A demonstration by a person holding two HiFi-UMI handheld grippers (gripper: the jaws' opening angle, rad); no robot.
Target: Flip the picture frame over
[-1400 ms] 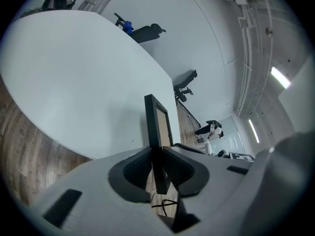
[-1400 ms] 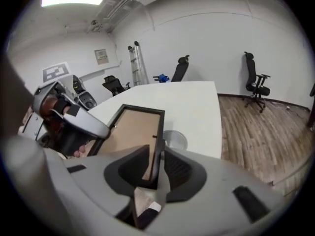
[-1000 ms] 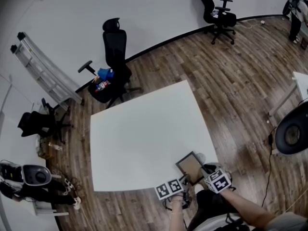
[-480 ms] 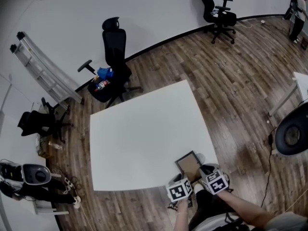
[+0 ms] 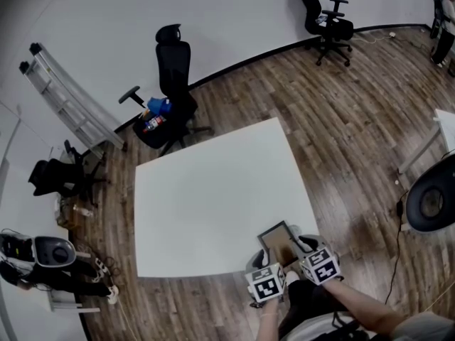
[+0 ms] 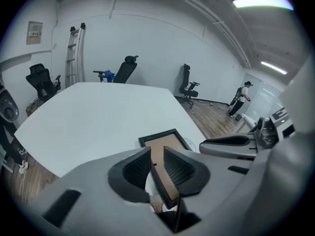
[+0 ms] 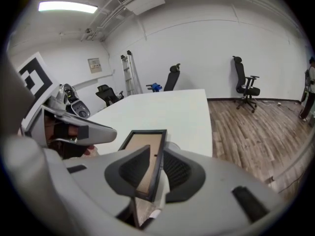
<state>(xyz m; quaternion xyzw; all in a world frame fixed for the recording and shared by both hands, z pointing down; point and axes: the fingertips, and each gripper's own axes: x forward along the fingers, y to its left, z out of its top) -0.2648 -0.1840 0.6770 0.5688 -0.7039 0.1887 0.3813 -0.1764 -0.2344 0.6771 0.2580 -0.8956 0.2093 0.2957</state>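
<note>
The picture frame (image 5: 277, 240), black-rimmed with its brown backing up, is at the near right corner of the white table (image 5: 213, 190). Both grippers hold it from the near side. My left gripper (image 5: 273, 263) has the frame's (image 6: 165, 142) near left edge wedged between its ribbed pads (image 6: 178, 165), seen in the left gripper view (image 6: 156, 155). My right gripper (image 5: 298, 251) has the near right edge of the frame (image 7: 141, 142) between its jaws (image 7: 155, 157); they are opening slightly, the rim still against a pad. The frame's near end is lifted off the table.
Black office chairs stand beyond the table's far left (image 5: 172, 69) and at the back right (image 5: 325, 14). A folding ladder (image 5: 67, 98) leans on the left wall. A person (image 5: 444, 20) stands far right. A round black object (image 5: 430, 201) is right of the table.
My left gripper has shifted right and rolled, so its marker cube now faces up beside the right one. Both grippers have risen a little and the frame's near end has come up.
</note>
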